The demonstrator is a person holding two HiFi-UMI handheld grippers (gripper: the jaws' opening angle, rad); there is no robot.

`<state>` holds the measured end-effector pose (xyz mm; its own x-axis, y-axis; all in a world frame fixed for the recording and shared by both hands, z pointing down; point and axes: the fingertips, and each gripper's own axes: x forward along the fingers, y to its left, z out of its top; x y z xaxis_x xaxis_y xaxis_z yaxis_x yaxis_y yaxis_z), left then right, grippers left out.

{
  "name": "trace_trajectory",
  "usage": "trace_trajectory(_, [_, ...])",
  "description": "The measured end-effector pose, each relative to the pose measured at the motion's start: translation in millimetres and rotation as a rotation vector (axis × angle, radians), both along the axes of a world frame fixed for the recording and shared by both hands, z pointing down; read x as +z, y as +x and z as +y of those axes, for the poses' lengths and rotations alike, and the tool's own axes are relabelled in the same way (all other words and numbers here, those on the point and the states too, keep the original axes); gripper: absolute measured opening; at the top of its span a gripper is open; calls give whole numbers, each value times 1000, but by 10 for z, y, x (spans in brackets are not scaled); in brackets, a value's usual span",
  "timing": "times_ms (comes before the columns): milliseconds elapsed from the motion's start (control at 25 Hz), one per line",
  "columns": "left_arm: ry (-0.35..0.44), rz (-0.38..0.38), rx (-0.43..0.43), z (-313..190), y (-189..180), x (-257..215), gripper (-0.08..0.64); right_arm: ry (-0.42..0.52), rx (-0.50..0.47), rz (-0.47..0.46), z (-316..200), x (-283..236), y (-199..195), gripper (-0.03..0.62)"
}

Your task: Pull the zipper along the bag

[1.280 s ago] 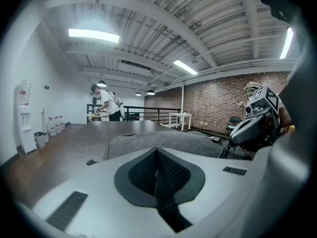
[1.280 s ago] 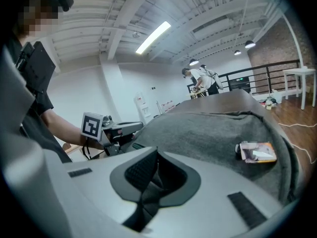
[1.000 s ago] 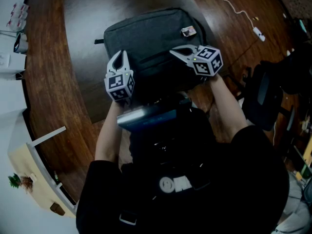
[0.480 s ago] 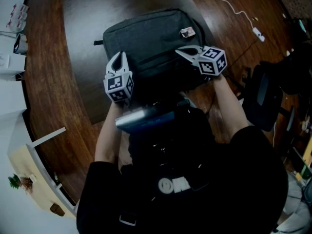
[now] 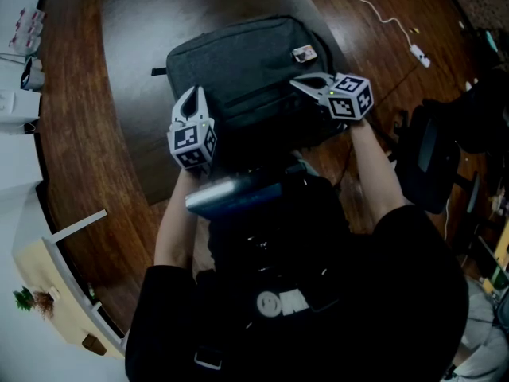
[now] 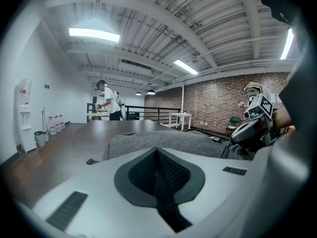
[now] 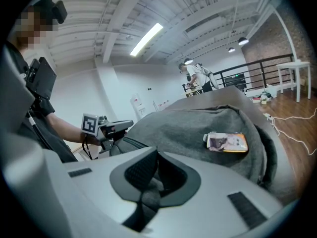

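Note:
A dark grey bag (image 5: 246,66) lies on the round wooden table (image 5: 87,118); a small printed label (image 5: 305,52) sits on its top right. My right gripper (image 5: 308,83) is at the bag's near right edge. In the right gripper view its jaws (image 7: 157,155) are shut on a small grey tab, the zipper pull (image 7: 148,196), with the bag (image 7: 198,128) and label (image 7: 227,142) just ahead. My left gripper (image 5: 193,95) rests at the bag's near left corner. Its jaws (image 6: 157,152) look shut; whether they pinch fabric is hidden. The bag's top (image 6: 163,142) fills that view.
A white cable (image 5: 374,6) and its plug (image 5: 420,54) lie on the table at the far right. A black chair (image 5: 429,157) stands close to my right arm. A person (image 6: 110,103) stands far off by a railing.
My right gripper has slid a little to the right along the bag's near edge, still shut. The left gripper has stayed almost still.

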<state>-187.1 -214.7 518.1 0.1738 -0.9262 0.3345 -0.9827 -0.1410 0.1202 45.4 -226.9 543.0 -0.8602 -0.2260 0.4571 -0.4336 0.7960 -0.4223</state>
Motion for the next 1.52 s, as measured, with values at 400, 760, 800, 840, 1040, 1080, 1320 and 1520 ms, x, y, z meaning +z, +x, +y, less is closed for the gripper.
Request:
trace_trajectory(400, [6, 7, 7, 7, 10, -1, 2, -9, 2, 18, -10, 52, 116, 18])
trace_trajectory(760, [10, 15, 14, -8, 22, 8, 2, 26, 26, 91, -58, 117, 162, 21])
trace_trajectory(800, [10, 16, 14, -4, 24, 12, 2, 33, 25, 93, -42, 104, 162, 21])
trace_trajectory(840, [10, 18, 14, 2, 24, 15, 2, 44, 23, 95, -17, 88, 165, 21])
trace_trajectory(1040, [11, 19, 17, -4, 33, 27, 2, 92, 56, 114, 68, 50, 255, 19])
trace_trajectory(1080, [12, 19, 17, -8, 32, 26, 2, 96, 78, 115, 56, 42, 302, 17])
trace_trajectory(1320, [12, 14, 18, -14, 10, 18, 2, 183, 331, 49, -157, -329, 875, 2])
trace_trajectory(1520, [3, -30, -7, 7, 13, -24, 2, 432, 524, -57, -221, -1159, 675, 2])
